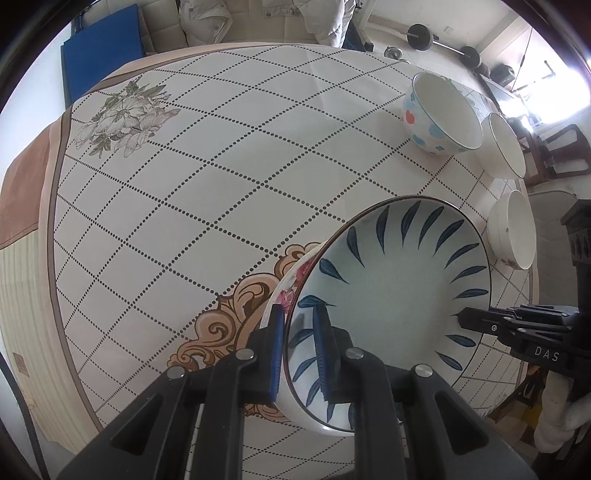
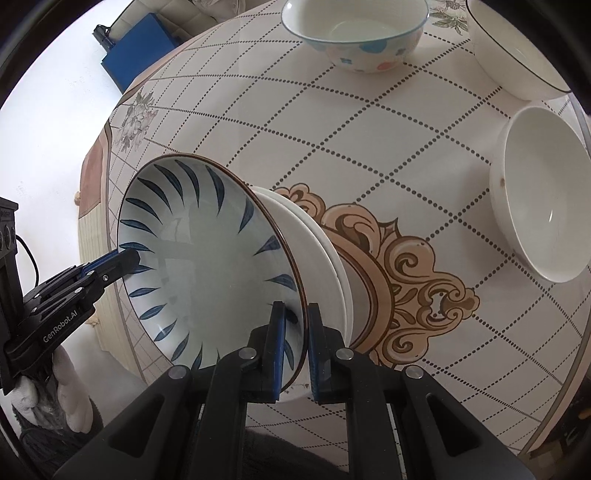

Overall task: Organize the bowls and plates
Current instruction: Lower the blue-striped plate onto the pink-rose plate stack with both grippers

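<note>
A blue-leaf plate [image 1: 388,291] tops a stack of plates; a floral plate [image 1: 295,280] shows beneath it. My left gripper [image 1: 299,354] is shut on the near rim of the blue-leaf plate. My right gripper [image 2: 295,347] is shut on the opposite rim of the same plate [image 2: 207,258], with white plates [image 2: 325,258] stacked under it. Each gripper shows in the other's view: the right one [image 1: 461,319] and the left one [image 2: 129,258]. Whether the stack is lifted off the table I cannot tell.
A dotted bowl [image 1: 439,114] [image 2: 354,33], a black-rimmed white bowl [image 1: 506,147] [image 2: 517,48] and a plain white bowl [image 1: 513,232] [image 2: 543,195] stand on the patterned tablecloth [image 1: 207,184]. The table edge lies beyond the bowls. A blue mat [image 1: 103,44] leans at the back.
</note>
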